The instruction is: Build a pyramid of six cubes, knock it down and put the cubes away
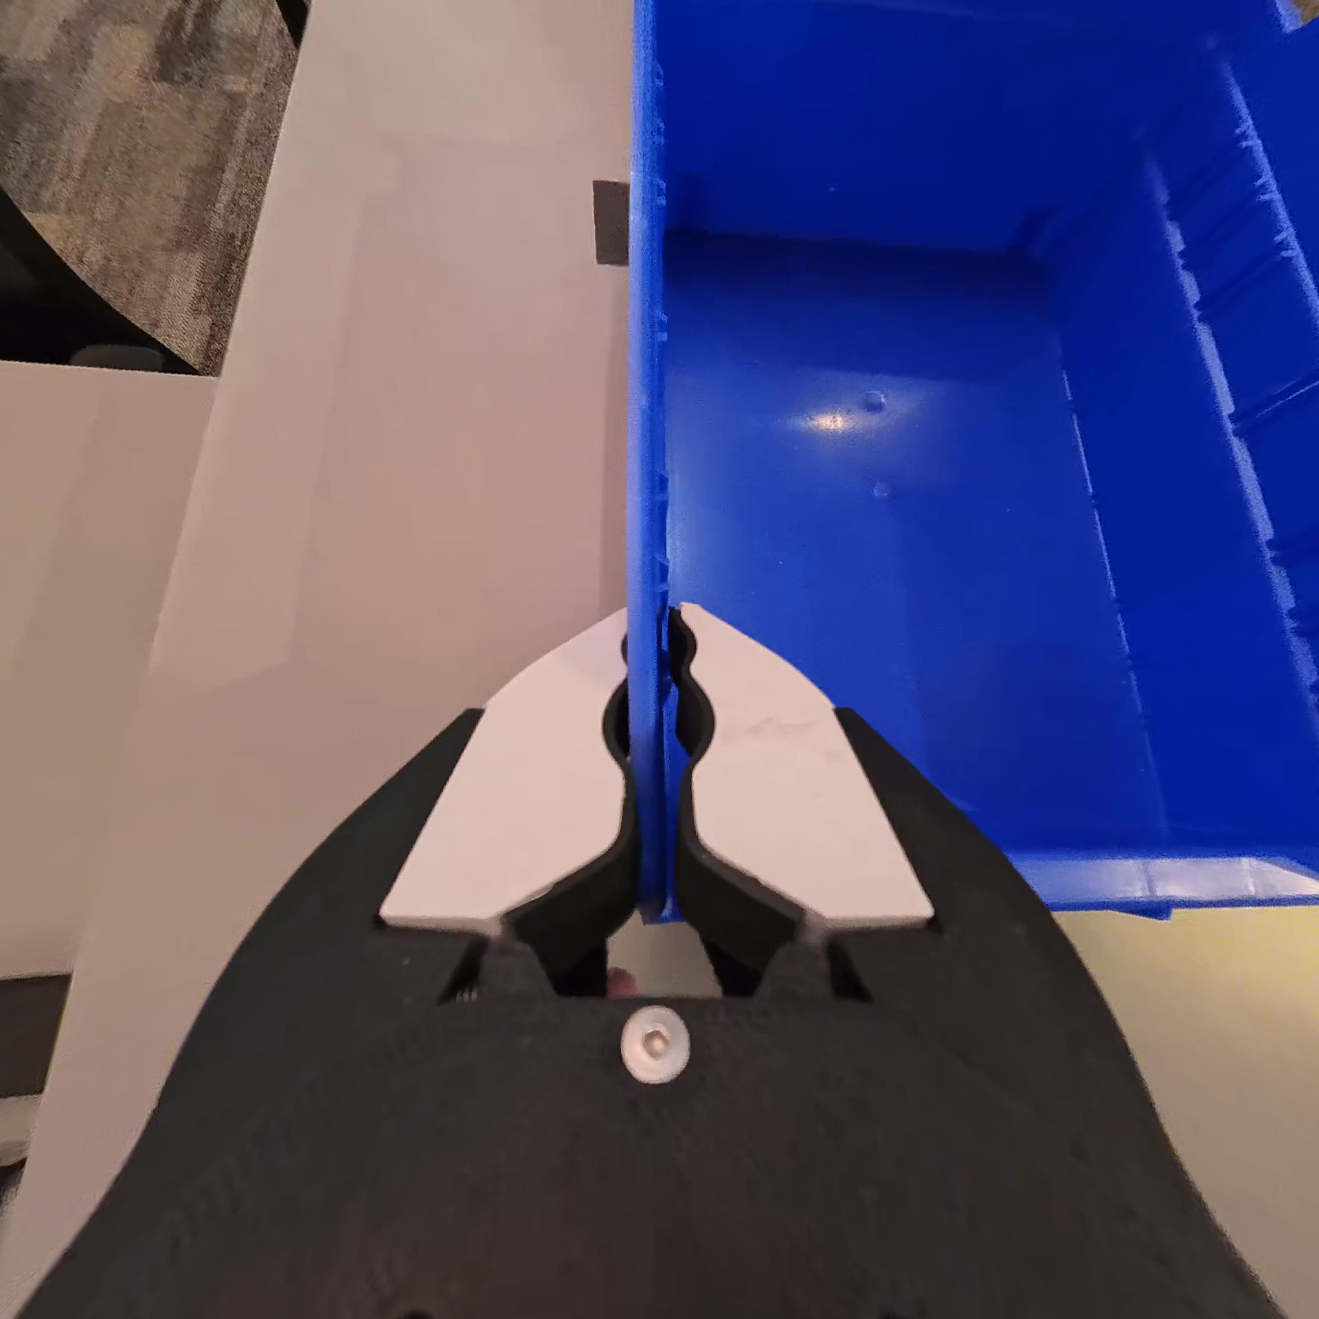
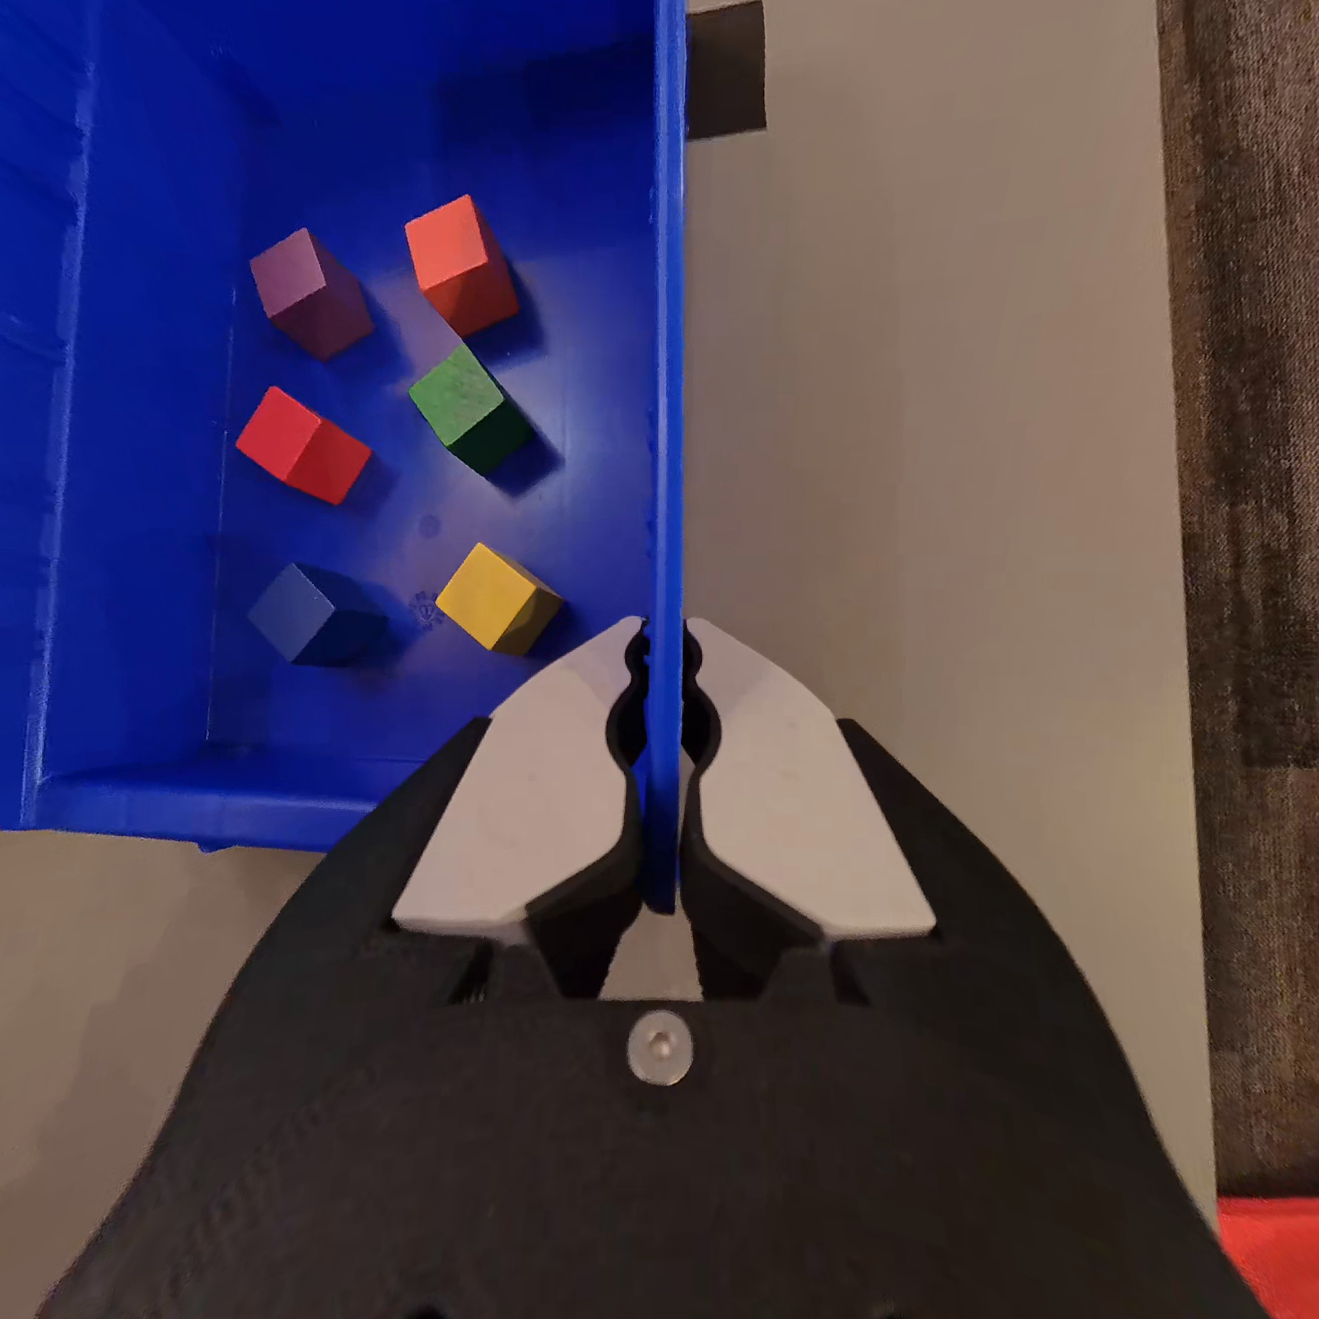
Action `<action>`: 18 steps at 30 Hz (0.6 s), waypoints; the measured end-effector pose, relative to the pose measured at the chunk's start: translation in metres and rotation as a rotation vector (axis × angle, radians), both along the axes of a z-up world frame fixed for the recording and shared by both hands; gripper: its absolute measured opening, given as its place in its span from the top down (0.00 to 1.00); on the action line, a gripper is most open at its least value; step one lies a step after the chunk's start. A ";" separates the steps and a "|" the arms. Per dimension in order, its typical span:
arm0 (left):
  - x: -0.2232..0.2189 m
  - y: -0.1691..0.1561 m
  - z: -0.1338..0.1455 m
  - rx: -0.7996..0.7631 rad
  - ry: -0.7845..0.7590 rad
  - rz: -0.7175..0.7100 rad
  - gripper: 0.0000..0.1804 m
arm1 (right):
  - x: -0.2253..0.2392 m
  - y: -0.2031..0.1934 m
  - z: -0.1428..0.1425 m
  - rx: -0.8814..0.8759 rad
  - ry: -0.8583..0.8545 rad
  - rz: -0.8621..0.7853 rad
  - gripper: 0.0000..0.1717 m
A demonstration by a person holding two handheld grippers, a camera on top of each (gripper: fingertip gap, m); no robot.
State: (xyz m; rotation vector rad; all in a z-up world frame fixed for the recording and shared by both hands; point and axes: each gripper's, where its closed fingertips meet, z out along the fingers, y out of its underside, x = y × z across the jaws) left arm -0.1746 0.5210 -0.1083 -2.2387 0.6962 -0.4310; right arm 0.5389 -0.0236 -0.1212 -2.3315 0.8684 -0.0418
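Note:
A blue plastic bin (image 1: 892, 535) stands on a white table (image 1: 428, 428). My left gripper (image 1: 651, 621) is shut on the bin's left wall (image 1: 646, 357), one finger inside and one outside. My right gripper (image 2: 665, 628) is shut on the bin's right wall (image 2: 667, 357) in the same way. In the right wrist view several cubes lie loose on the bin's floor (image 2: 400, 514): purple (image 2: 307, 289), orange (image 2: 457, 260), green (image 2: 467, 407), red (image 2: 300, 442), dark blue (image 2: 307, 614) and yellow (image 2: 496, 596). The left wrist view shows only a bare part of the bin's floor.
The white table (image 2: 928, 428) runs past both sides of the bin. A dark block (image 2: 724, 71) lies on the table just outside the bin's right wall, and another (image 1: 610, 221) by the left wall. Carpet (image 1: 128, 143) lies beyond the table's edge. A red patch (image 2: 1270, 1249) is at the lower right. Some 90 centimeters of space lies between my two pairs of fingers.

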 end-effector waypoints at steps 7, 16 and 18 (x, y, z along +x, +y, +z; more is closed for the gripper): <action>0.001 0.003 0.000 0.016 0.006 -0.033 0.97 | -0.044 -0.012 0.000 -0.043 0.011 -0.041 0.97; 0.005 0.011 0.000 0.016 0.002 -0.093 0.97 | -0.121 -0.030 -0.001 -0.078 0.019 -0.071 0.97; 0.006 0.012 0.000 0.015 0.002 -0.100 0.97 | -0.140 -0.037 -0.001 -0.078 0.021 -0.075 0.97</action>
